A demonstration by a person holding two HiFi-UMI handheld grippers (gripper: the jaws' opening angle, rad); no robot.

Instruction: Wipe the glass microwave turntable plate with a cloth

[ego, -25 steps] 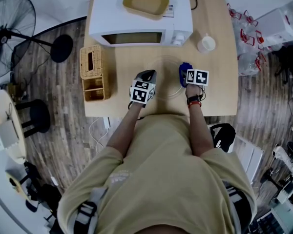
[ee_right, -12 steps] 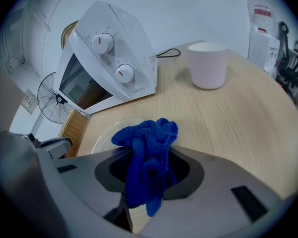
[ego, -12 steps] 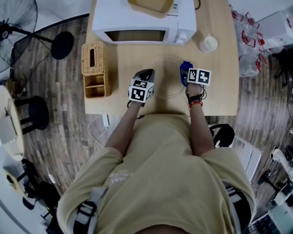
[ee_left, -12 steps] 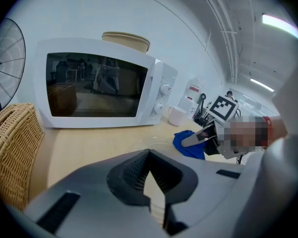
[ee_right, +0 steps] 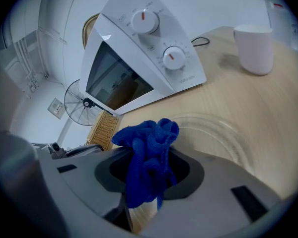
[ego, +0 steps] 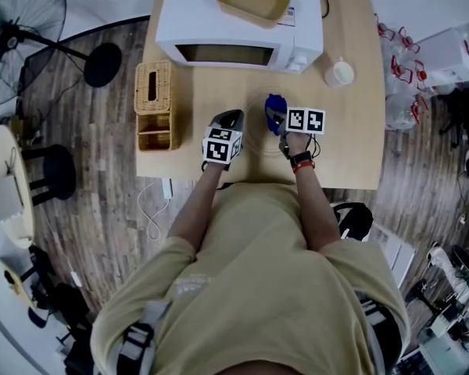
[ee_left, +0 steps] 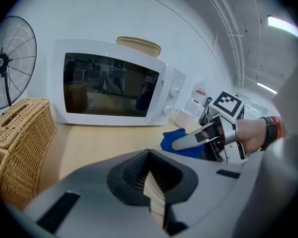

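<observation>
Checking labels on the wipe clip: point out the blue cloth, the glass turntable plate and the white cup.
blue cloth [ee_right: 148,157]: right gripper view, middle of the bunched fabric between the jaws.
glass turntable plate [ee_right: 223,130]: right gripper view, its ridged rim.
white cup [ee_right: 253,48]: right gripper view, its side wall.

Qty: cloth [ego: 275,109] 1, plate [ee_right: 214,130] 1, cup [ego: 339,73] 1

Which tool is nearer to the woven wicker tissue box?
Left. The left tool sits just right of the woven wicker tissue box; the right tool, gripping a blue cloth, lies further right.
</observation>
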